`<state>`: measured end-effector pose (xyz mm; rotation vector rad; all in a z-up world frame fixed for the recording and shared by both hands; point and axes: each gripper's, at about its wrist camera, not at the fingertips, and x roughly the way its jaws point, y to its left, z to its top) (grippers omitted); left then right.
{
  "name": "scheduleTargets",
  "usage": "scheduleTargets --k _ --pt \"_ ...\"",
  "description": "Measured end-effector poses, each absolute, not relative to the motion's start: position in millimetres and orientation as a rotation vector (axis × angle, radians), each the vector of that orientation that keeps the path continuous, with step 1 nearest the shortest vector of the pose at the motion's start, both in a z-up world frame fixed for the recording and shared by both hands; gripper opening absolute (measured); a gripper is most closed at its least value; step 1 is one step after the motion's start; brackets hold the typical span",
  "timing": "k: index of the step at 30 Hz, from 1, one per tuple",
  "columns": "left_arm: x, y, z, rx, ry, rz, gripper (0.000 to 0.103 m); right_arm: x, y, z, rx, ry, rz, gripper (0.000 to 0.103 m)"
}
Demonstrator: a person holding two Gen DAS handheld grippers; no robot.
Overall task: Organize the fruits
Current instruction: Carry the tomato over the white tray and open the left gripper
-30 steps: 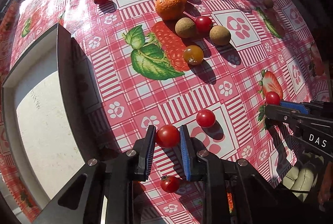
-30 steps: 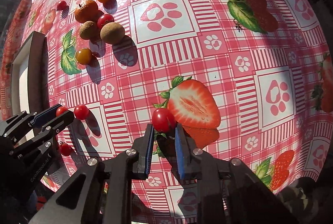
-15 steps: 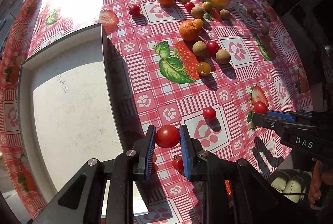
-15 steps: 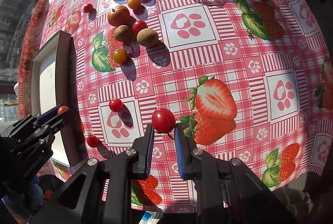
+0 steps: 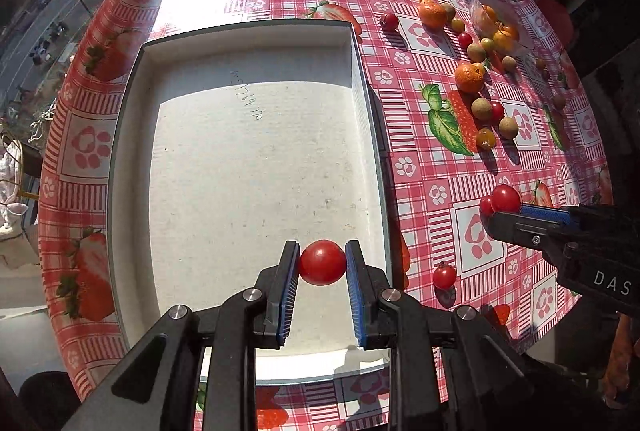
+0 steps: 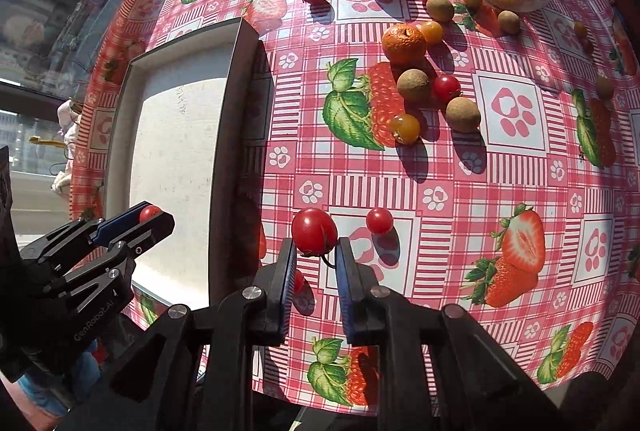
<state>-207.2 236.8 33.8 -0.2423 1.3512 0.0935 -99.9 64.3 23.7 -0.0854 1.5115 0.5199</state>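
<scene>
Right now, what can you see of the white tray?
The white tray is a shallow rectangular box with dark outer walls and a matte, cardboard-like floor bearing faint handwriting. It lies flat on the tablecloth, half sunlit, with nothing in it. The left gripper holds a cherry tomato above its near end.

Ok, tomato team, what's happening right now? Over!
Left tool shut on tomato, above the white tray. Right tool shut on second tomato, over the tablecloth. Nothing blocking.
</scene>
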Motion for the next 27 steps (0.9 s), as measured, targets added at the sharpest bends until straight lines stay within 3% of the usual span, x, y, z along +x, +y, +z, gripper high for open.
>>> scheduleTargets --k 13,27 --pt "-248 306 5 -0.312 1.399 0.241 0.025 -132 180 13 -0.225 1.531 0.727 0.021" --pt "-257 307 -16 -0.277 1.426 0.229 0.025 -159 218 -28 -0.354 1.621 0.739 0.022"
